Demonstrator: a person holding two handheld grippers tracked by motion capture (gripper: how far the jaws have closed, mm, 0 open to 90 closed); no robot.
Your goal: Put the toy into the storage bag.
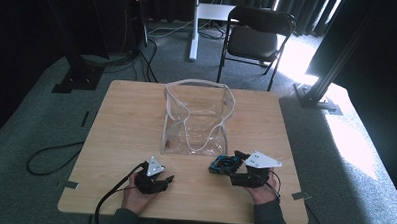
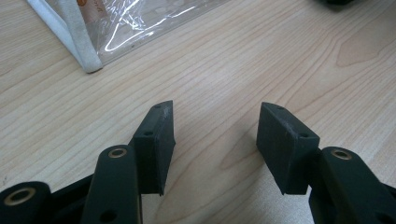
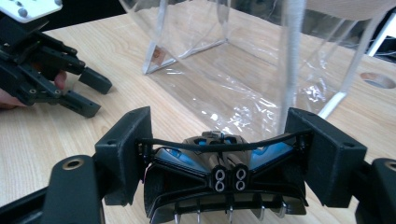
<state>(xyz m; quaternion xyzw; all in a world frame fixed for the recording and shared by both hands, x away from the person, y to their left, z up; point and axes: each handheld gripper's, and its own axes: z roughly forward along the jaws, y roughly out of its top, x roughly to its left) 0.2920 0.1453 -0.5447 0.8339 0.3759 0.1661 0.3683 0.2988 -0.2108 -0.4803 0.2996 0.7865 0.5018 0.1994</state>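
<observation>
My right tongs [image 3: 219,158] clamp toy car [image 3: 219,175] by rear, lower centre; may snag clear bag [image 1: 196,119] rim. Left tongs [image 2: 215,140] half open, empty, over tabletop [image 2: 224,70].

No readable text anywhere: the small orange mark inside the clear plastic bag with white trim [image 2: 116,23] is too blurred to make out, no letters or numbers legible.

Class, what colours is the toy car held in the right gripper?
The toy car is blue and black, clearest in the right gripper view.
</observation>
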